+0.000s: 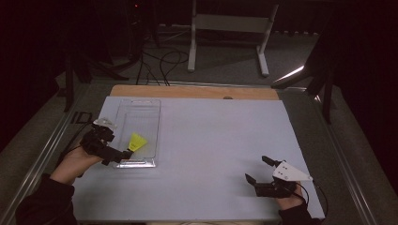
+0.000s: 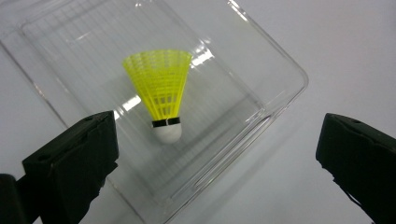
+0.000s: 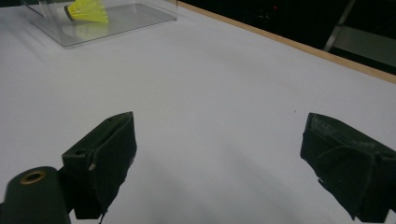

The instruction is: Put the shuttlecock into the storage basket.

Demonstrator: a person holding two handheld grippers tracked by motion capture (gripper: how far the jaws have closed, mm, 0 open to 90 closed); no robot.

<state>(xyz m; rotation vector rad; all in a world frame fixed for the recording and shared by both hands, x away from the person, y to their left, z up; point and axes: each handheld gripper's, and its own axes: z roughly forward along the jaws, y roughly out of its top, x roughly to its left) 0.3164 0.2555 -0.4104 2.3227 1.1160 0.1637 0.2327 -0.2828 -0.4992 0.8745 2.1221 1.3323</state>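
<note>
L hand-held gripper (image 2: 217, 140): jaws spread as wide as they go, nothing btwn the pads, nothing held. It sits at the near-left corner of the clear tray (image 1: 123, 112), held by the person's left hand (image 1: 75, 161). In the left gripper view the two black jaws stand far apart w/ the yellow shuttlecock (image 2: 161, 93) lying beyond them, clear of both. Shuttlecock is inside the tray, near its front end, white cork tip toward the gripper, skirt fanned away. From the high view it lies just beside the L jaws, not touching.

R hand-held gripper (image 1: 257, 169): also wide open, empty, low over the bare surface (image 1: 211, 140) at the near-right, well apart from the tray. Its own view has tray + shuttlecock far off at top left.
</note>
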